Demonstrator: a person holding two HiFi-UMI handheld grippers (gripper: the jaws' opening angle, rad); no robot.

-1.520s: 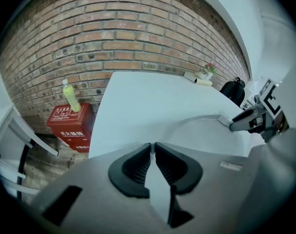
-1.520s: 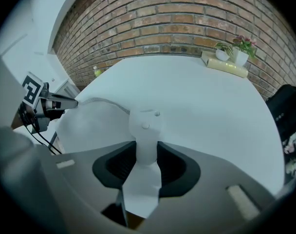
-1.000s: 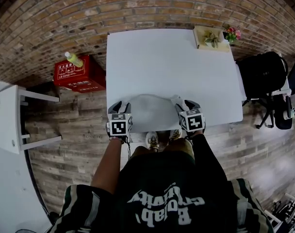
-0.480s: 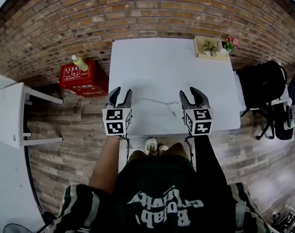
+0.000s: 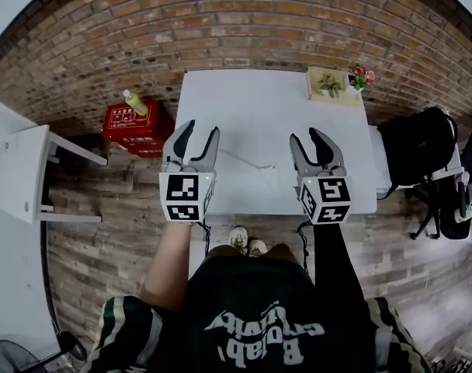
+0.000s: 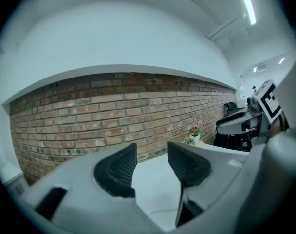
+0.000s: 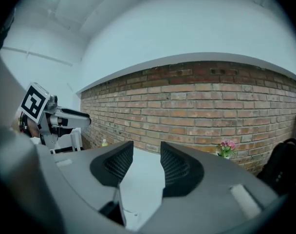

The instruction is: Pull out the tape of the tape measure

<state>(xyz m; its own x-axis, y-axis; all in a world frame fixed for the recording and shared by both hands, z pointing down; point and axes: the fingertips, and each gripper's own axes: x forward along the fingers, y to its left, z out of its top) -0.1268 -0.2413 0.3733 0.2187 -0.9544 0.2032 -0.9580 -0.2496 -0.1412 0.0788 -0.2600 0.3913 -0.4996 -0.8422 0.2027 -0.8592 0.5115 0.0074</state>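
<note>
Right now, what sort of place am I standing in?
Probably an office or studio workroom: a white rectangular table stands by a red brick wall, a black wheeled office chair sits beside it, and the floor is grey wood plank.

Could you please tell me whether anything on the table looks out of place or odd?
Nothing is spilled or damaged. The one oddity is a thin, pale cord-like line lying loose on the white table near its front edge, too faint to identify. No tape measure is plainly visible.
</note>
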